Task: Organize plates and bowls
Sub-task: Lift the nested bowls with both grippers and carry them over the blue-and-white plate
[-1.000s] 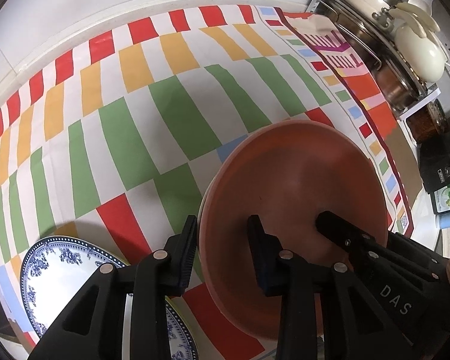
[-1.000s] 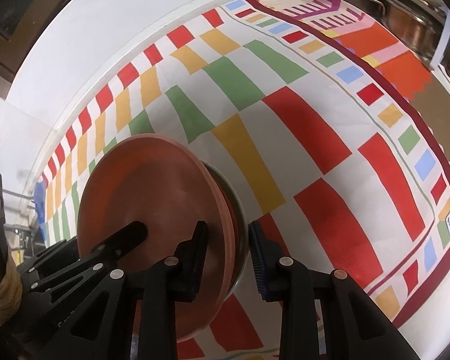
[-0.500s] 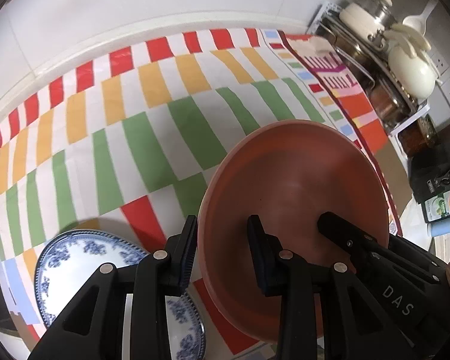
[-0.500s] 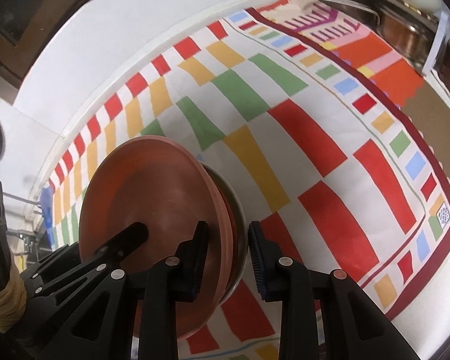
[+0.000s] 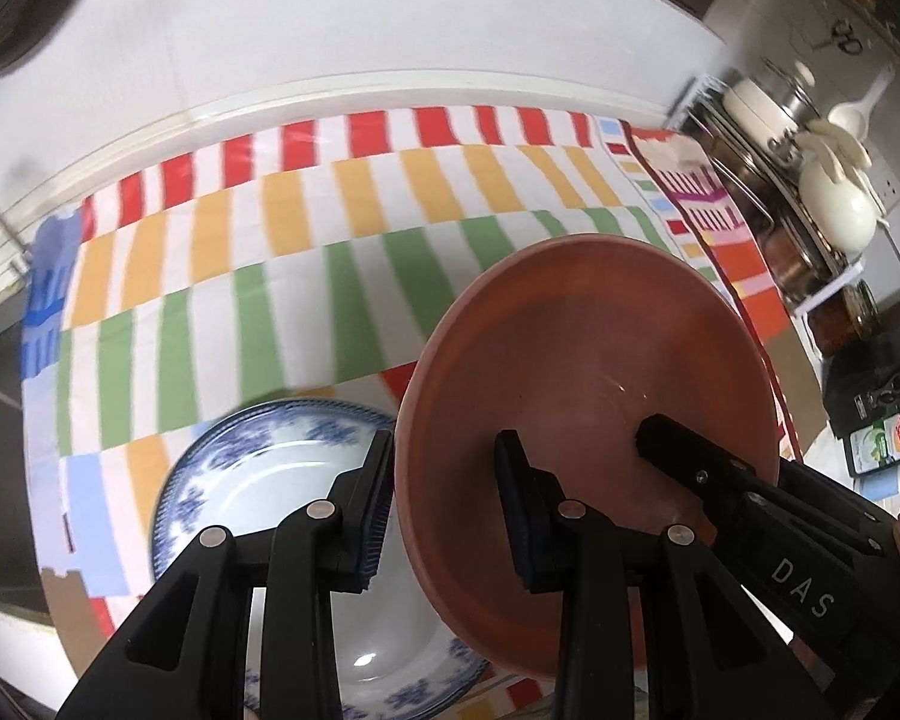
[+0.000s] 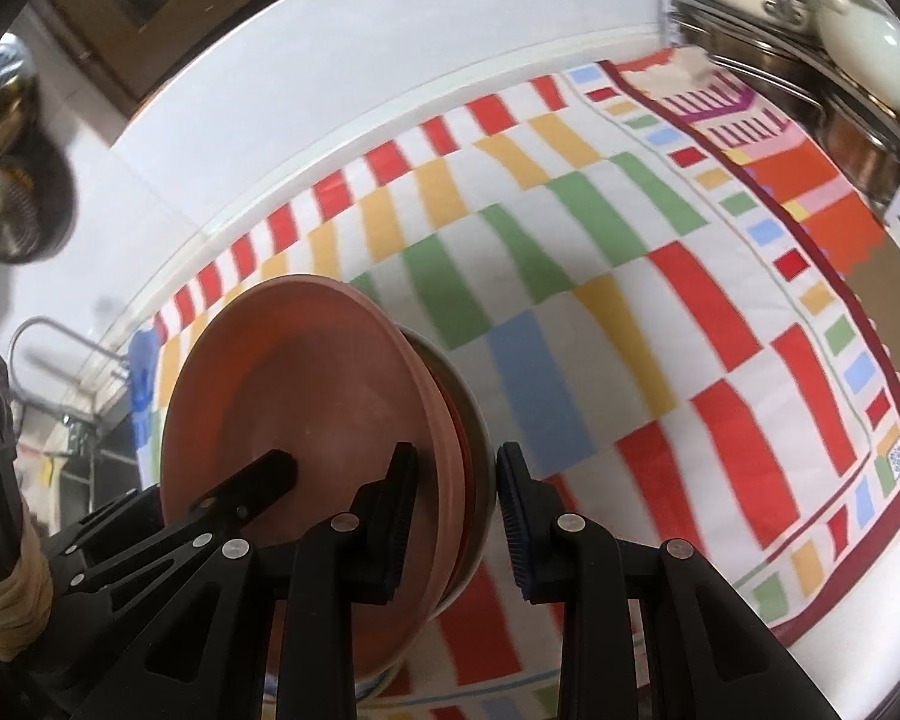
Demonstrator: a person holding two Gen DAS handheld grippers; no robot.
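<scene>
Overhead, both grippers, left [image 5: 444, 504] and "DAS"-marked right [image 6: 456, 504], clamp stacked terracotta-pink ceramic plates [image 5: 588, 396] above a blue-patterned white plate [image 5: 270, 480].

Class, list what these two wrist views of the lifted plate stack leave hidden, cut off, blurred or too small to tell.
- Plate stack, right wrist view: exact count unclear; only rim edges show.
- Blue-and-white plate, left wrist view: partly hidden by the left claw and cut by the bottom edge.
- Tablecloth: pattern smeared by motion blur.
- Green packet, left wrist view: label too small to read.
</scene>
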